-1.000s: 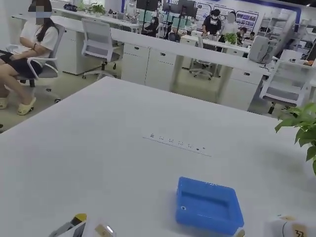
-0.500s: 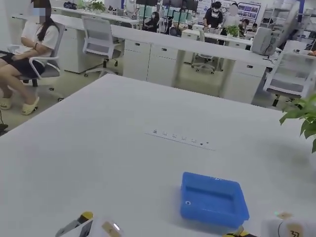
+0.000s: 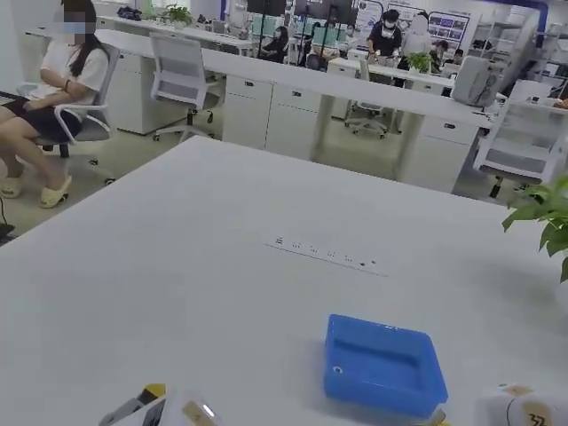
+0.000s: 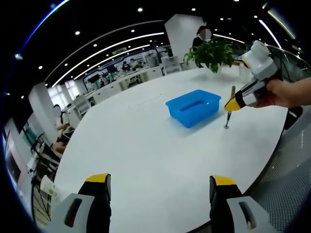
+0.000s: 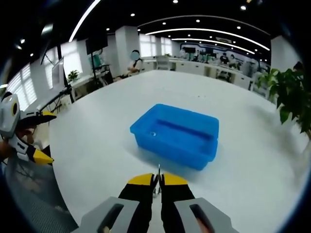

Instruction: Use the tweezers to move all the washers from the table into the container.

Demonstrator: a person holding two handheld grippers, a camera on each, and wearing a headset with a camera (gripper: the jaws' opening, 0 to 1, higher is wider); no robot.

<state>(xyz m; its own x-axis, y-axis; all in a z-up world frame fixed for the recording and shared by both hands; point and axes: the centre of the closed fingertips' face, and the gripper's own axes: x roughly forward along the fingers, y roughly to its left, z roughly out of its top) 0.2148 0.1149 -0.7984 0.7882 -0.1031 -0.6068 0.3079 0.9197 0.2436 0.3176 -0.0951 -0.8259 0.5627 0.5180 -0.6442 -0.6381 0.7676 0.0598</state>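
My right tool [image 5: 158, 178] is clamped on the thin tweezers [image 4: 228, 118] and my left tool [image 4: 160, 178] is empty with jaws apart; I fear pressing on the tabletop [image 4: 146, 145] may twist the tweezers loose.

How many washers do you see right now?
1. The washer lies inside the blue container, near one corner. Others may be hidden or too small to see, for instance at the tip of the tweezers.
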